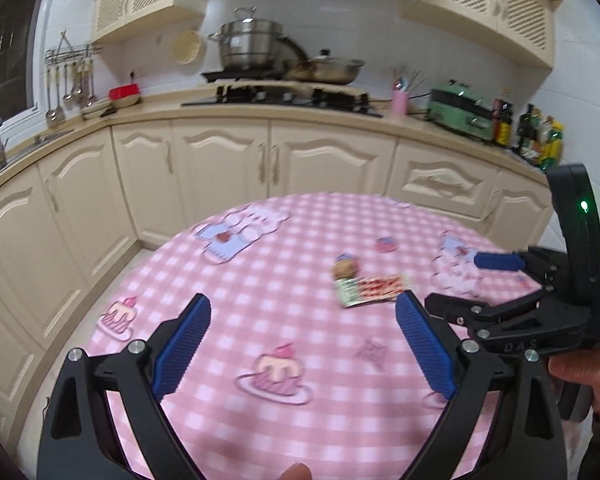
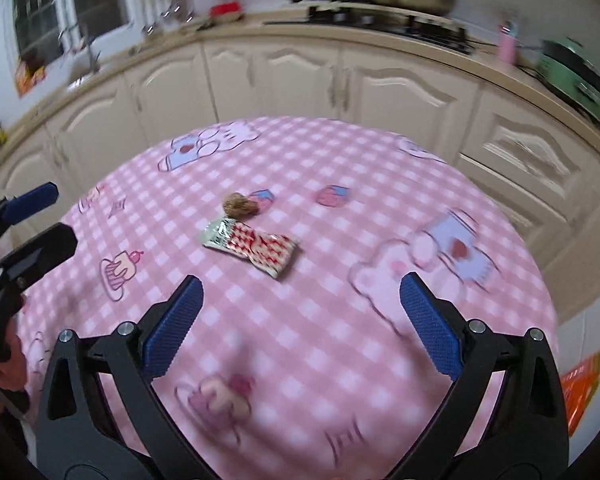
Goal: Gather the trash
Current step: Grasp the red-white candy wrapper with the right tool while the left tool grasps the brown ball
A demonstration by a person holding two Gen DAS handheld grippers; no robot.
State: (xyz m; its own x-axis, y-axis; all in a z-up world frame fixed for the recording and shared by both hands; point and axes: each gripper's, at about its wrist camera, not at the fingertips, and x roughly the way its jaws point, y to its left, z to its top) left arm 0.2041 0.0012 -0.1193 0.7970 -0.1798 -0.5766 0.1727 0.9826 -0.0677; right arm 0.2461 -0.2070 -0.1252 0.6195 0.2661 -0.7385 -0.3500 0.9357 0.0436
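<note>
Left wrist view: the left gripper (image 1: pixel 303 344) is held wide and empty above the pink checked tablecloth (image 1: pixel 228 280). The snack wrapper (image 1: pixel 370 290) is seen at 1 o'clock from it, with a small brown crumpled lump (image 1: pixel 345 269) touching the wrapper's far end. The right gripper (image 1: pixel 460 284) is seen at 3 o'clock, spread apart and holding nothing.

From the right wrist view, the same wrapper (image 2: pixel 252 246) lies at 11 o'clock, ahead of the fingers and not yet between them.

The approach step is judged to be in hand; nothing is collected yet. Lowering and closing on the flat wrapper's edge is called for next.

No bin or bag for trash is shown. On the stove a steel steamer pot (image 1: pixel 249 46) is lidded, so its contents cannot be told.
</note>
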